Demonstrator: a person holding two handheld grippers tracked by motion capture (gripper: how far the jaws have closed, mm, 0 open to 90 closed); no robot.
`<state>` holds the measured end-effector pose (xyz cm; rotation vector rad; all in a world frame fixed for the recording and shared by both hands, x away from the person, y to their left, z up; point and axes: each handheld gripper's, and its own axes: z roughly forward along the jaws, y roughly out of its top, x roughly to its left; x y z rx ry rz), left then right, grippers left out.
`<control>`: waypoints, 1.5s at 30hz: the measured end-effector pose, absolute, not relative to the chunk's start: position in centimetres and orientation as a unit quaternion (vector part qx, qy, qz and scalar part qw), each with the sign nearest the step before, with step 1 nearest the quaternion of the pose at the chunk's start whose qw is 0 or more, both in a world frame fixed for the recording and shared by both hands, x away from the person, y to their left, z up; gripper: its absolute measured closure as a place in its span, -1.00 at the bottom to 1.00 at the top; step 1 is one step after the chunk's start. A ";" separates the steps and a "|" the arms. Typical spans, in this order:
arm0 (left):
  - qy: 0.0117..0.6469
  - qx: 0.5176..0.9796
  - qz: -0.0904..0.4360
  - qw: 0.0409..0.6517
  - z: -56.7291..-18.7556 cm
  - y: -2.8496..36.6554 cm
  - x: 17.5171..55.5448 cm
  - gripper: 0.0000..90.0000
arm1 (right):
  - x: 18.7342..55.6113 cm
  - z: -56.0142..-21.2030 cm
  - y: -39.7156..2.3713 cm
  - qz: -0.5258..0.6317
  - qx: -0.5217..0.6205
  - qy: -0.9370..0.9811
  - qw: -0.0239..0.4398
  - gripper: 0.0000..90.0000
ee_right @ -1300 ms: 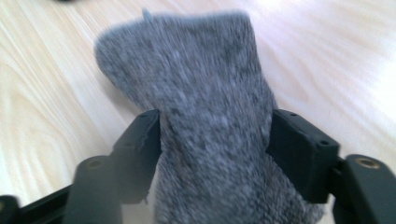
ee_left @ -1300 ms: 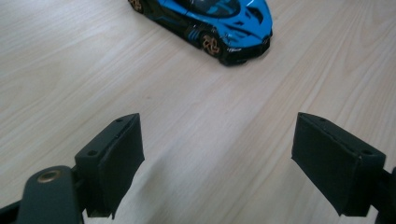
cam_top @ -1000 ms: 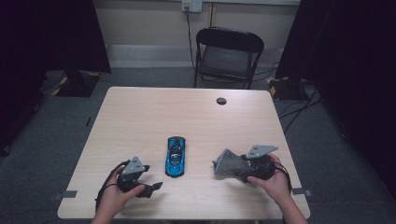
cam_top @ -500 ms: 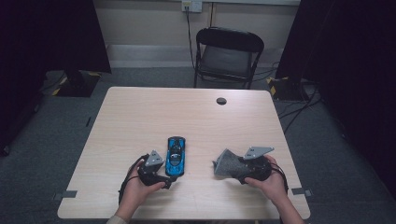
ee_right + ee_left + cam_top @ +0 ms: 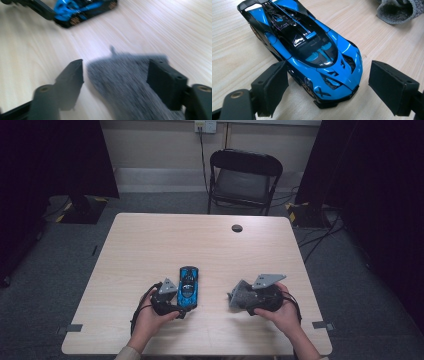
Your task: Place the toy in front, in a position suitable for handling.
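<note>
Straddling a blue toy car [image 5: 189, 287] near the front edge of a wooden table [image 5: 150, 245], the left gripper [image 5: 176, 302] sits at the car's near end in the high view, the car's long axis running away from the person toward a folding chair [image 5: 245, 180]; the right gripper [image 5: 235, 299] lies well apart to the right with a grey cloth [image 5: 241, 295] at its tip, so the left hand is plainly the nearer one

Left gripper view: the jaws stand wide on either side of the car's [image 5: 312, 52] nose, neither pad touching the bodywork, the car stretching lengthwise away from them, the cloth [image 5: 399, 10] at the top right corner

Right gripper view, blurred: the jaws, which have just been closing, flank the cloth [image 5: 125, 82] that runs between them; whether the pads press on it cannot be told, and the car [image 5: 82, 10] lies broadside at the far upper left
</note>
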<state>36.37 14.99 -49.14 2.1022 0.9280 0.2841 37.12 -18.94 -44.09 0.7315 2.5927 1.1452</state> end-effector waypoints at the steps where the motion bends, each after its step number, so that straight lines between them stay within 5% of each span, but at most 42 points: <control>1: 0.367 0.832 0.112 0.401 -49.1 15.0 36.4 -0.66 | 37.1 -43.9 -18.3 0.393 0.239 0.882 0.102 -0.17; 8: 0.372 0.824 0.107 0.413 -49.0 15.5 36.7 -0.63 | 37.9 -45.1 -13.1 0.393 0.219 0.890 0.073 0.34; 16: 0.377 0.822 0.100 0.416 -49.2 15.8 37.2 -0.59 | 38.6 -47.2 -9.1 0.384 0.214 0.897 0.049 0.57; 45: 0.399 0.816 0.080 0.411 -49.2 15.5 37.8 -0.72 | 37.6 -49.0 -5.5 0.390 0.175 0.903 0.033 0.80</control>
